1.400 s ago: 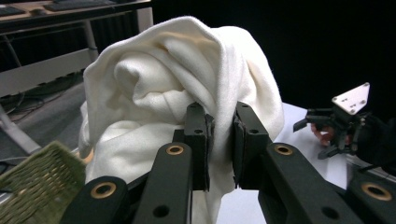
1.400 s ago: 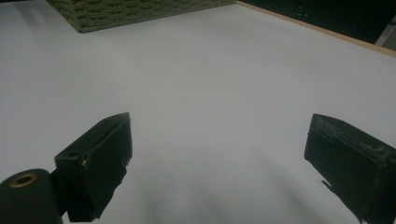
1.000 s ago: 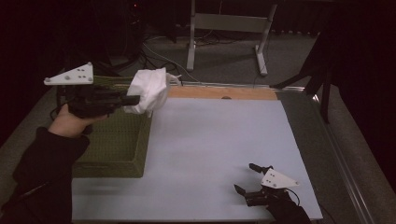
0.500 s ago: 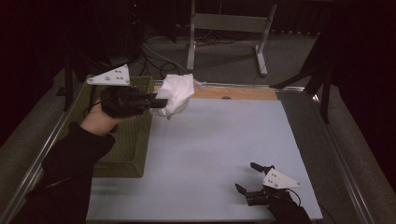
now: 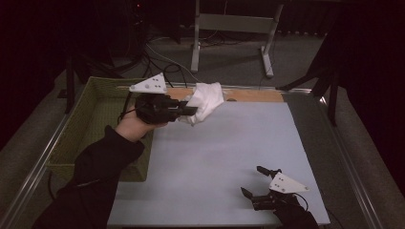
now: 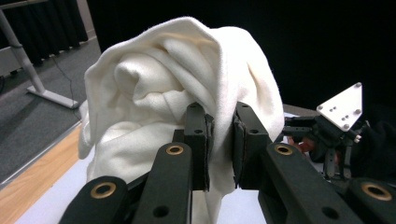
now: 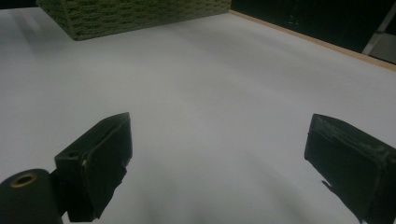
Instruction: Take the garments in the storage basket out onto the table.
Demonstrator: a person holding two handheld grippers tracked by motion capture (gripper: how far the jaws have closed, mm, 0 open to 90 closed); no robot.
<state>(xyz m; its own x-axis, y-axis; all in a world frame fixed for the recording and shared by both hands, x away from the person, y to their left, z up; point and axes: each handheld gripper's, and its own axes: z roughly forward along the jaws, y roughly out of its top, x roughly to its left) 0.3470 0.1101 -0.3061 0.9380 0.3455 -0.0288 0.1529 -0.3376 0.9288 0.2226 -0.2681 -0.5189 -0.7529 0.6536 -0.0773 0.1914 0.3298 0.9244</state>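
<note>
A bunched white cloth (image 5: 205, 101) hangs in the air over the far left part of the pale blue table (image 5: 224, 148), with my left gripper (image 5: 188, 110) shut on it. In the left gripper view the cloth (image 6: 177, 88) bulges above the two black jaws, which pinch a fold of it. My right gripper (image 5: 254, 182) rests low near the table's front right edge, jaws wide apart. In the right gripper view its fingers (image 7: 100, 158) stand apart over bare table with nothing between them.
A green woven basket (image 5: 81, 129) stands at the table's left side, behind my left forearm; its corner (image 7: 140, 16) lies far off in the right gripper view. A wooden strip (image 5: 258, 95) runs along the table's far edge. Metal rails border both sides.
My left gripper has carried the white cloth to the right, from above the basket out over the table's far left part. The right gripper has stayed in place.
</note>
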